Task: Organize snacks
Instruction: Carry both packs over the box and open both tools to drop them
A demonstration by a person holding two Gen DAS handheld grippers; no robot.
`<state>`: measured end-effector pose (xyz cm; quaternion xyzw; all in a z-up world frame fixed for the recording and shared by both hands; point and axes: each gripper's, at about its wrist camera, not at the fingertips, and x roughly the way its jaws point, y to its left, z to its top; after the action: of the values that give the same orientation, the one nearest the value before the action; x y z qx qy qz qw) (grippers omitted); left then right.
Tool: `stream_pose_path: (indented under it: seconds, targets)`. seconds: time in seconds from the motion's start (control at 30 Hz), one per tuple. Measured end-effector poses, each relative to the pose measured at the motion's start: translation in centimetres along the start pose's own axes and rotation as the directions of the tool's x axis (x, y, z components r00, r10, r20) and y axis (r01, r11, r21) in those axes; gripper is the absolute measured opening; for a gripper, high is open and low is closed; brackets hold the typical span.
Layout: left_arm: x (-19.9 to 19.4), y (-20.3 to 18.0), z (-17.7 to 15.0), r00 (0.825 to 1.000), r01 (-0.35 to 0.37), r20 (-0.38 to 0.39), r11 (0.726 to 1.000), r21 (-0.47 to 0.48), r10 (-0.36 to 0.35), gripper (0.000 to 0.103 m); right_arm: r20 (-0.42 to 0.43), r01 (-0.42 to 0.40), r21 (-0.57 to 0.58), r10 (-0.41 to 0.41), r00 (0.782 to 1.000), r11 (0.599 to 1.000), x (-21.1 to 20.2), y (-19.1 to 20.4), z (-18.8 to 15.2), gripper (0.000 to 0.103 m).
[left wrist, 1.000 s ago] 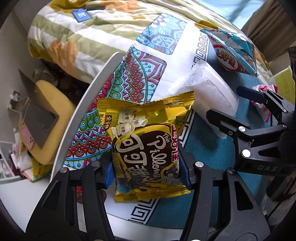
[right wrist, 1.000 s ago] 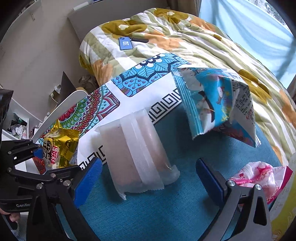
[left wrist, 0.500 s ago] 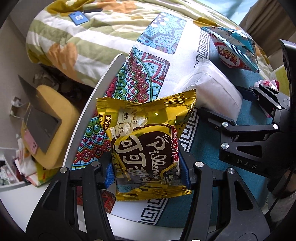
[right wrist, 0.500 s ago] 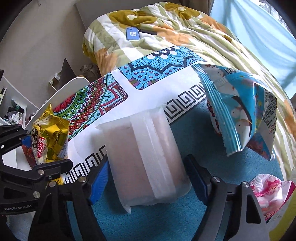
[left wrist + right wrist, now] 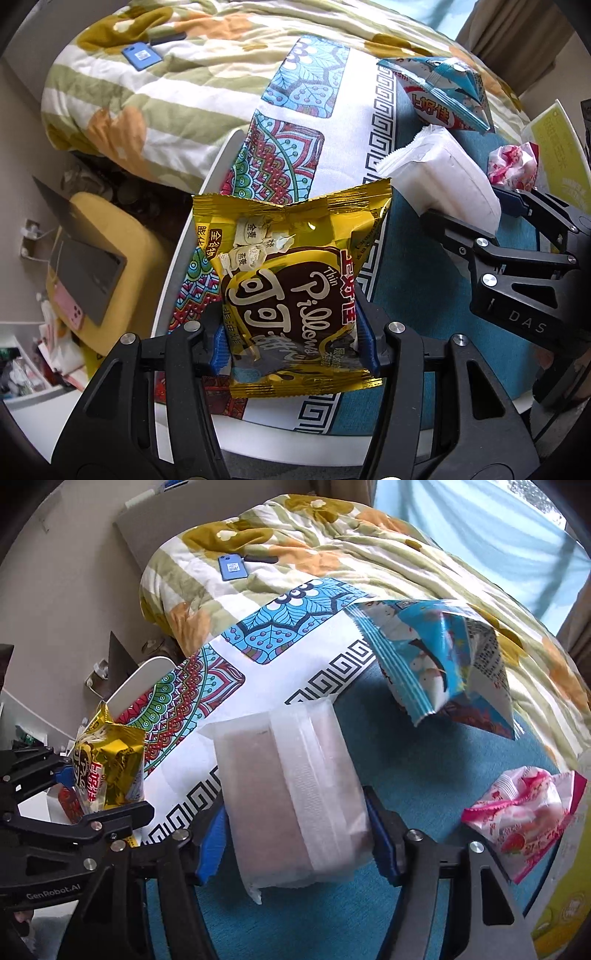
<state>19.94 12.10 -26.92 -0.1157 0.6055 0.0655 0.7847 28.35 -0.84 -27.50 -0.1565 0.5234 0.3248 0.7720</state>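
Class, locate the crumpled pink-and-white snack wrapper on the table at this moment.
In the right wrist view, the crumpled pink-and-white snack wrapper lies on the teal tablecloth at far right, right of the translucent white packet and below the blue snack bag.

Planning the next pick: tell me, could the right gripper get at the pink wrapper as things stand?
Probably not yet: the right gripper is closed on the white packet. The pink wrapper lies uncovered on the blue cloth just beside it, so the way looks free after release.
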Motion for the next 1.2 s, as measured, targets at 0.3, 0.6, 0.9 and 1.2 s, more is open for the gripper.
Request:
stream_pose_path:
  seconds: [0.3,0.6,0.9,1.2]
  targets:
    - [-6.0,-1.5,1.6,0.992,0.029,0.115,0.991,0.13,-0.044,0.05,0.1,0.034,0.117,-0.045,0.994,0.993,-6.2,0.2,-0.7,0.062]
    - [-12.8,-6.6,5.1,0.954,0.109,0.222,0.925,0.364,-0.2,0.05,0.194,0.092,0.364,-0.172,0.966,0.927,-15.2,-1.6,-2.0,0.061]
    - [-16.7,-16.9,8.3,0.907,0.167,0.245,0.828,0.535,-0.342,0.05,0.222,0.172,0.564,-0.348,0.911,0.808,-23.3,-6.8,-5.7,0.061]
    - [-14.5,-32.3,10.6,0.91,0.209,0.167,0.765,0.609,-0.38,0.05,0.233,0.2,0.646,-0.44,0.867,0.736,-29.0,-15.5,-9.9,0.062]
